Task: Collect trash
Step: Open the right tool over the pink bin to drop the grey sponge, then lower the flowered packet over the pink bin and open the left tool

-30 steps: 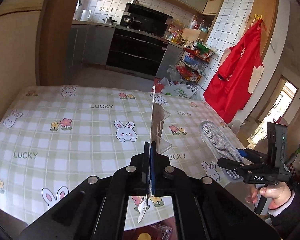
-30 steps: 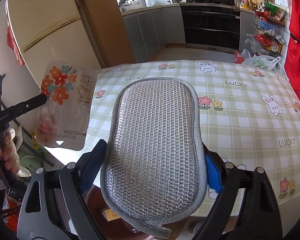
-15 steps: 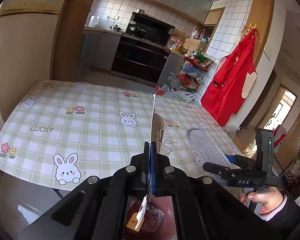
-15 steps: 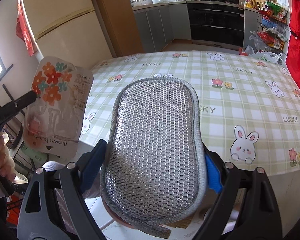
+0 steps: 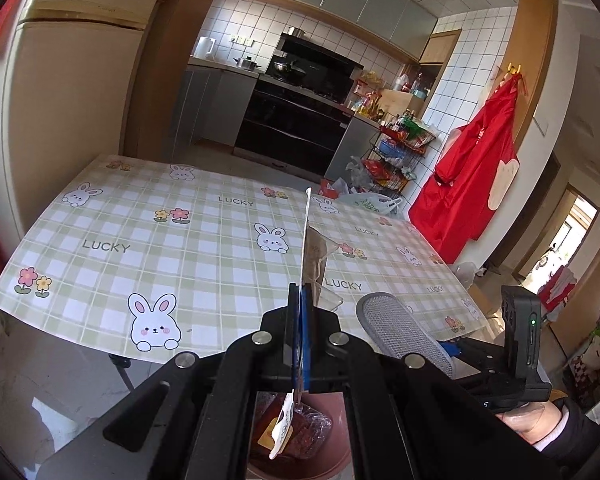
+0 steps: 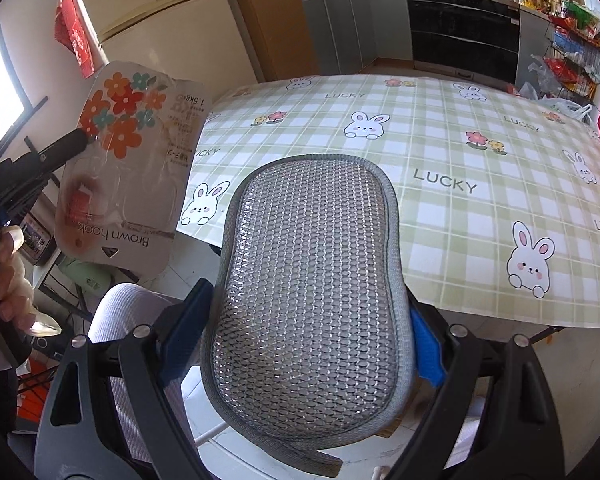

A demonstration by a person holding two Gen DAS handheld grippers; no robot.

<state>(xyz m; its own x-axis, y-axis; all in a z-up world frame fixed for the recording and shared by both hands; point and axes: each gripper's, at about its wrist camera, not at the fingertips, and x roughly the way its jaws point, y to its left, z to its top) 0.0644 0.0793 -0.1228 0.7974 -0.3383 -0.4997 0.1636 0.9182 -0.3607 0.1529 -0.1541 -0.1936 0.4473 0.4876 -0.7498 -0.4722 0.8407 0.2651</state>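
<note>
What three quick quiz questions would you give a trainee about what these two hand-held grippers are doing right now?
1. True or false: the left hand-held gripper is shut on the brown hook package.
2. What does the right hand-held gripper hold? A) a cup B) the mesh scrubbing pad C) nothing
3. Fill in: below the left hand-held gripper sits a reddish-brown ____ with wrappers inside.

Key: 1 true; 2 B; 3 bin.

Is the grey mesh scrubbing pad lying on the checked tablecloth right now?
No, the grey mesh scrubbing pad is held off the table edge in the right gripper.
</note>
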